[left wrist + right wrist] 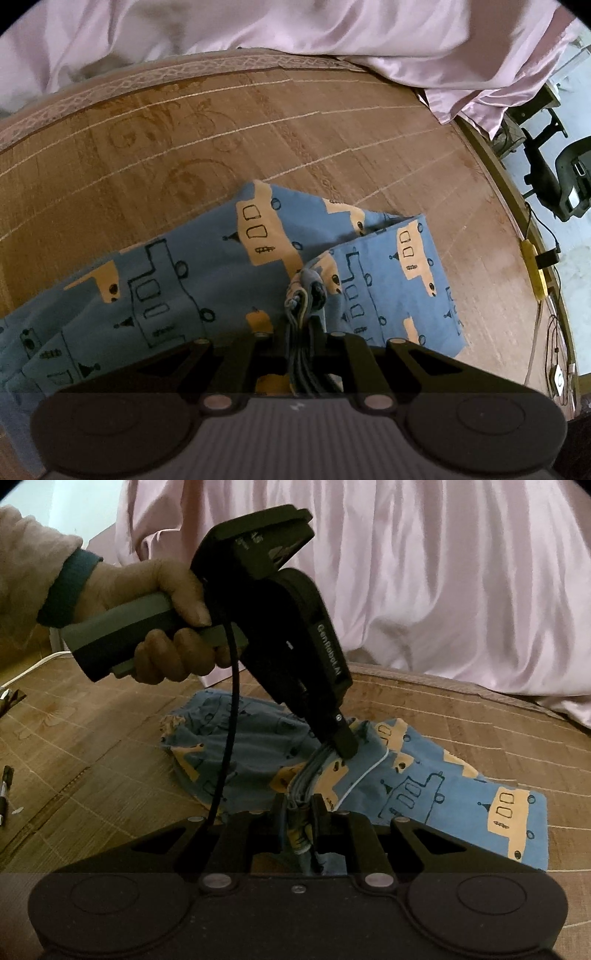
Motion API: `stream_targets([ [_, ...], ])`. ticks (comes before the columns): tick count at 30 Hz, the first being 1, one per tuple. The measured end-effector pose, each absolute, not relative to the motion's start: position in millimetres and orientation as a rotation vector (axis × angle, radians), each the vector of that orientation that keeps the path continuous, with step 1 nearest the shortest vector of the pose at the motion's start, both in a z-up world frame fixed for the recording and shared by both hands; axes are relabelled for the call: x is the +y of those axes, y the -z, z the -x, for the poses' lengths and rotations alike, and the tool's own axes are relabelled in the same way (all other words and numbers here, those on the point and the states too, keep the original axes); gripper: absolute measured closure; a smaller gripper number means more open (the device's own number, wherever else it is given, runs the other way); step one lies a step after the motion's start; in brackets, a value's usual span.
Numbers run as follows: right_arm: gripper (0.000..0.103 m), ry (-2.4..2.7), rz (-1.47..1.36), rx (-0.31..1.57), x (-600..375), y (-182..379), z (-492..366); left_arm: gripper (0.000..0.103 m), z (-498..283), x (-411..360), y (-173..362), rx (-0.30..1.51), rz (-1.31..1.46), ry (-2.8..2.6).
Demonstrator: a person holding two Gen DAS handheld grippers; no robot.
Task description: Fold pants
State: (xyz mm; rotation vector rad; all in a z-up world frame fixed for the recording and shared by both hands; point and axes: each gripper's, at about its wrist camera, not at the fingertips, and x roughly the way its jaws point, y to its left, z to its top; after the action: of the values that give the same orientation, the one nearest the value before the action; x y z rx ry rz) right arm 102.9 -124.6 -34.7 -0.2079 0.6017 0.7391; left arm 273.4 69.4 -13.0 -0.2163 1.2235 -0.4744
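I am holding the blue pants (177,280) with both of my tools. My left hand-held gripper (301,325) is pinching a bunched-up edge of the cloth, and my right hand-held gripper (301,812) is pinching cloth too, just beside it. My left hand (155,624) is gripping the grey handle. The pants are lying on the brown woven mat (258,122) on the bed, near the pink sheet (443,572). I think the folding is only partly done. One part looks laid over another, but the pants are looking lumpy and crooked. I think I need to lay the held edge down flat and make it neat.
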Motion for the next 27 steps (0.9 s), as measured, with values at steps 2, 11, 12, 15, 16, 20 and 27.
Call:
stream_targets([
  [2,0.089,-0.736,0.214,0.596,-124.1,33.5,-101.2,0.093,-274.3,67.9,9.7,1.212,0.199,0.489],
  [11,0.089,-0.735,0.215,0.599,-119.3,35.3,-101.0,0.093,-274.2,69.4,3.8,1.2,0.169,0.492],
  [12,0.089,-0.737,0.215,0.602,-119.0,36.0,-101.4,0.093,-274.2,71.2,5.3,1.204,0.176,0.486],
  [15,0.089,-0.741,0.227,0.618,-116.6,39.0,-103.6,0.093,-272.9,74.6,9.8,1.216,0.186,0.468],
  [16,0.089,-0.742,0.228,0.623,-116.2,40.1,-103.9,0.093,-272.2,75.0,11.7,1.219,0.185,0.462],
  [20,0.077,-0.752,0.235,0.669,-113.4,46.2,-107.2,0.079,-271.7,75.0,17.3,1.229,0.167,0.409],
  [27,0.019,-0.735,0.252,0.622,-137.9,29.5,-108.5,0.034,-250.1,83.9,6.2,1.134,0.075,0.26],
])
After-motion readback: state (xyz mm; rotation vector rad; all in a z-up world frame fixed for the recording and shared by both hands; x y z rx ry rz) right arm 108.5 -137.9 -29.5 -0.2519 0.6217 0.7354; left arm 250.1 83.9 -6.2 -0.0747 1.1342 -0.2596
